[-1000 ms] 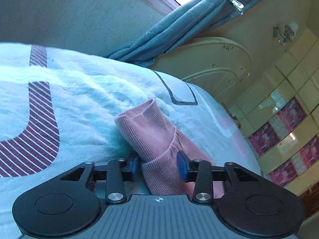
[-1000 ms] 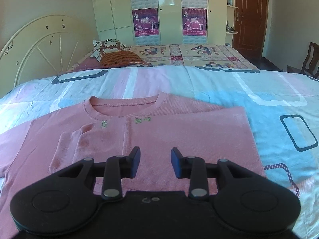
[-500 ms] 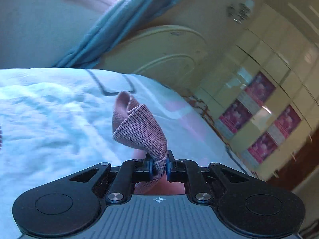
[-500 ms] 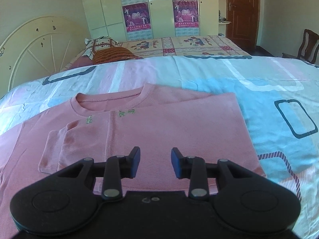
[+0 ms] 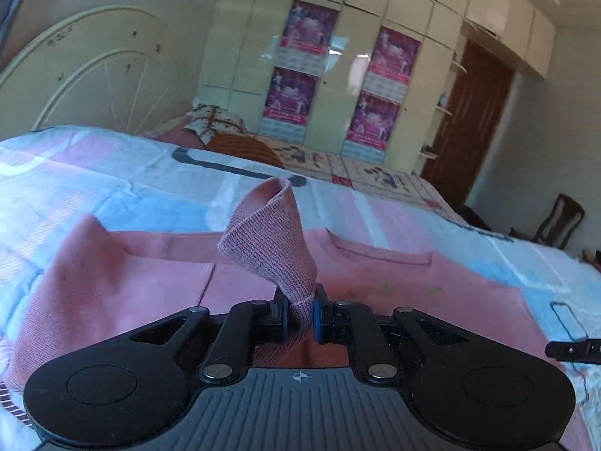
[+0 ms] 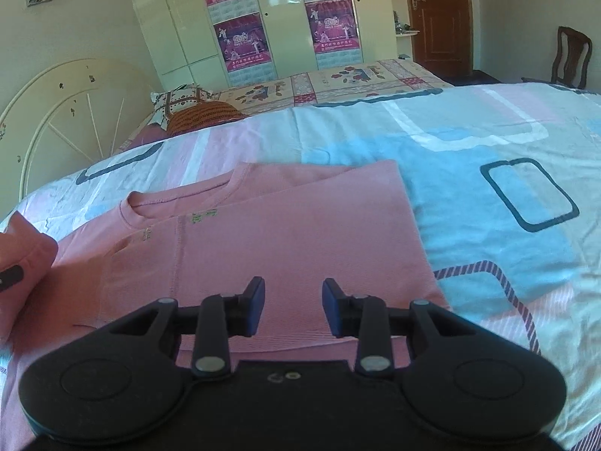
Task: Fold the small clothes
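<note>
A small pink knit top [image 6: 285, 233] lies flat on the bedspread, neck toward the headboard, its right side folded in. In the left wrist view my left gripper [image 5: 300, 314] is shut on the ribbed cuff of the top's sleeve [image 5: 270, 240], which stands up in a fold above the top's body [image 5: 375, 278]. That lifted sleeve [image 6: 22, 259] shows at the left edge of the right wrist view. My right gripper [image 6: 293, 306] hovers over the top's lower hem, open, with nothing between its fingers.
The bedspread [image 6: 488, 173] is patterned in pale blue, pink and white. A cream headboard [image 6: 64, 112] stands at the left, pillows [image 6: 195, 111] behind. A wardrobe [image 6: 285, 18], a brown door [image 6: 439, 15] and a chair [image 6: 571, 60] line the far side.
My left gripper closed on the sleeve cuff, lifted it and swung it across over the top while rolling. My right gripper drifted a little to the right along the hem.
</note>
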`<state>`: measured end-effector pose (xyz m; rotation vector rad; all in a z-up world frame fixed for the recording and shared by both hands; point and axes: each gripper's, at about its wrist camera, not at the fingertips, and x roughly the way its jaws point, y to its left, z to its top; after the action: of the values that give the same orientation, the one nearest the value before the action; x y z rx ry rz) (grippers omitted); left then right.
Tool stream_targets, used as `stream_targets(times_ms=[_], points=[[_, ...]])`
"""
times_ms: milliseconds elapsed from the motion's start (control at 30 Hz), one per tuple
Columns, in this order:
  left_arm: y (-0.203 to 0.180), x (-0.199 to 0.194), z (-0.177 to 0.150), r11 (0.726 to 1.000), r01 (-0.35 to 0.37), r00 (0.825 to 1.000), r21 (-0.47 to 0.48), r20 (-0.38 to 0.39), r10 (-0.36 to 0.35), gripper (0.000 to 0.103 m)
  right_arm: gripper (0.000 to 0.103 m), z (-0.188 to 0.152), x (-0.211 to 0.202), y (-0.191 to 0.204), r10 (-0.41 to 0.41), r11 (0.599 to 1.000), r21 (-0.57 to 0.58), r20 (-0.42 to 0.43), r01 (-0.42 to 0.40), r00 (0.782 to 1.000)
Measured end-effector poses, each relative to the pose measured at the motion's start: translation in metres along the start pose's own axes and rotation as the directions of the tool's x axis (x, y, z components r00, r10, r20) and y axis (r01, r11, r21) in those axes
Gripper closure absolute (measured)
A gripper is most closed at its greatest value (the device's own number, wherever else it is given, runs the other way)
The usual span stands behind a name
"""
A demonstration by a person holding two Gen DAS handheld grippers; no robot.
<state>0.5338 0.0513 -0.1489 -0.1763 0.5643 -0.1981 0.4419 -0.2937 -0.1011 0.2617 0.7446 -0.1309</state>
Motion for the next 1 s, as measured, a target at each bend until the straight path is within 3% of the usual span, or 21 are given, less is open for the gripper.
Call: stream_targets(times_ms=[300, 400, 433, 467, 500, 533, 600, 700, 767, 833, 933, 1000], points=[[-0.113, 0.003, -0.019, 0.982, 0.046, 0.996, 0.181, -0.082, -0.032, 0.092, 0.068, -0.007, -0.002, -0.029, 0.008, 0.997, 0.083, -0.023, -0.007, 1.000], [-0.140, 0.016, -0.034, 0.967, 0.062, 0.987, 0.247, -0.160, -0.023, 0.087, 0.068, -0.008, -0.001, -0.031, 0.020, 0.996, 0.090, -0.036, -0.017, 0.999], [-0.146, 0.019, -0.039, 0.966, 0.059, 0.984, 0.253, -0.177, -0.013, 0.079, 0.064, -0.008, 0.000, -0.031, 0.033, 0.995, 0.093, -0.043, -0.029, 0.999], [-0.148, 0.017, -0.042, 0.966, 0.070, 0.983, 0.247, -0.181, -0.025, 0.056, 0.060, -0.008, 0.002, -0.030, 0.054, 0.994, 0.096, -0.054, -0.048, 0.997], [-0.148, 0.009, -0.043, 0.967, 0.086, 0.985, 0.240, -0.164, -0.047, 0.036, 0.047, -0.007, 0.003, -0.028, 0.078, 0.993, 0.099, -0.063, -0.071, 0.995], [-0.146, 0.000, -0.042, 0.968, 0.086, 0.989, 0.237, -0.140, -0.053, 0.030, 0.038, -0.007, 0.005, -0.025, 0.101, 0.991, 0.098, -0.069, -0.094, 0.993], [-0.135, -0.027, -0.041, 0.968, 0.052, 0.996, 0.245, -0.078, -0.034, 0.028, 0.038, -0.006, 0.006, -0.017, 0.151, 0.986, 0.088, -0.073, -0.144, 0.986], [-0.088, -0.069, -0.043, 0.978, 0.000, 1.000, 0.210, -0.022, 0.005, 0.028, 0.048, -0.004, 0.015, -0.003, 0.221, 0.972, 0.102, -0.089, -0.212, 0.971], [-0.049, -0.087, -0.043, 0.979, -0.063, 0.998, 0.195, -0.001, 0.064, 0.028, 0.048, -0.004, 0.026, 0.004, 0.289, 0.949, 0.162, -0.101, -0.271, 0.952], [-0.012, -0.106, -0.050, 0.969, -0.150, 0.989, 0.197, 0.016, 0.150, 0.028, 0.048, -0.006, 0.039, 0.011, 0.350, 0.921, 0.222, -0.112, -0.320, 0.930], [0.040, -0.108, -0.055, 0.952, -0.242, 0.968, 0.185, -0.028, 0.251, 0.028, 0.051, -0.010, 0.059, 0.025, 0.387, 0.901, 0.266, -0.139, -0.342, 0.912], [0.063, -0.097, -0.056, 0.947, -0.263, 0.960, 0.186, -0.051, 0.277, 0.038, 0.053, -0.010, 0.069, 0.040, 0.376, 0.912, 0.236, -0.156, -0.335, 0.914]])
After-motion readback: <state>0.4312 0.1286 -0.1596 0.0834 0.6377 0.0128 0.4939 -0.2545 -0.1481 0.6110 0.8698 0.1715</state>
